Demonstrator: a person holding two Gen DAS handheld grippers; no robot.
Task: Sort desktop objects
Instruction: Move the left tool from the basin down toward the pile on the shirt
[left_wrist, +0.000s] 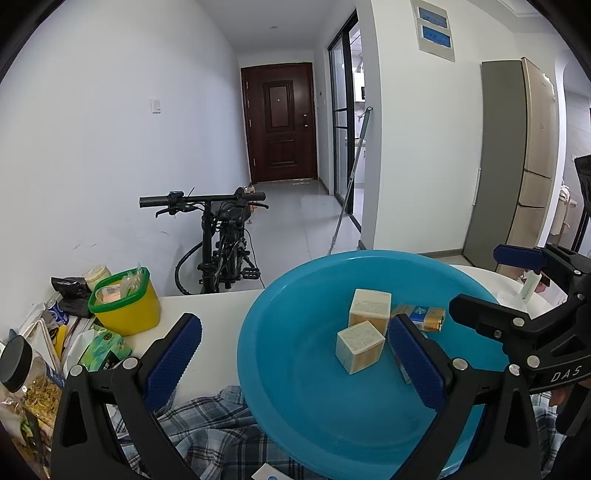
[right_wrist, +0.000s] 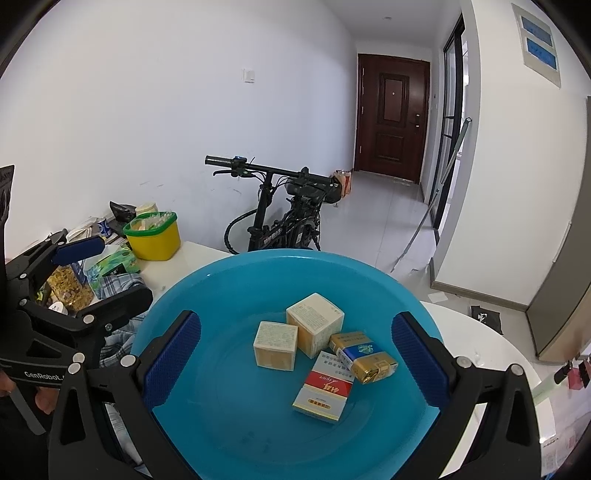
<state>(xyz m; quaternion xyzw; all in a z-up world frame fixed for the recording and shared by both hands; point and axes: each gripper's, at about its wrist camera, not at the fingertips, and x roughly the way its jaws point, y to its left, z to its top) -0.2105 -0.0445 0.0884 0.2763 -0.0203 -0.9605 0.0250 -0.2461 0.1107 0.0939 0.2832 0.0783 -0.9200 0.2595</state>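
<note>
A blue plastic basin (right_wrist: 221, 424) sits on the white table and also shows in the left wrist view (left_wrist: 314, 406). Inside lie two cream-and-tan boxes (right_wrist: 314, 325) (right_wrist: 275, 345), a red-and-white cigarette pack (right_wrist: 323, 387) and a blue-and-gold pack (right_wrist: 364, 356). The boxes show in the left wrist view (left_wrist: 369, 308) (left_wrist: 358, 345). My right gripper (right_wrist: 295, 354) is open and empty above the basin. My left gripper (left_wrist: 291, 354) is open and empty over the basin's left rim.
A yellow tub with green rim (left_wrist: 125, 304) (right_wrist: 155, 236) stands at the table's far left beside a green packet (left_wrist: 105, 347), jars and clutter. A plaid cloth (left_wrist: 214, 424) lies under the basin's near-left side. A bicycle (right_wrist: 280, 214) stands behind the table.
</note>
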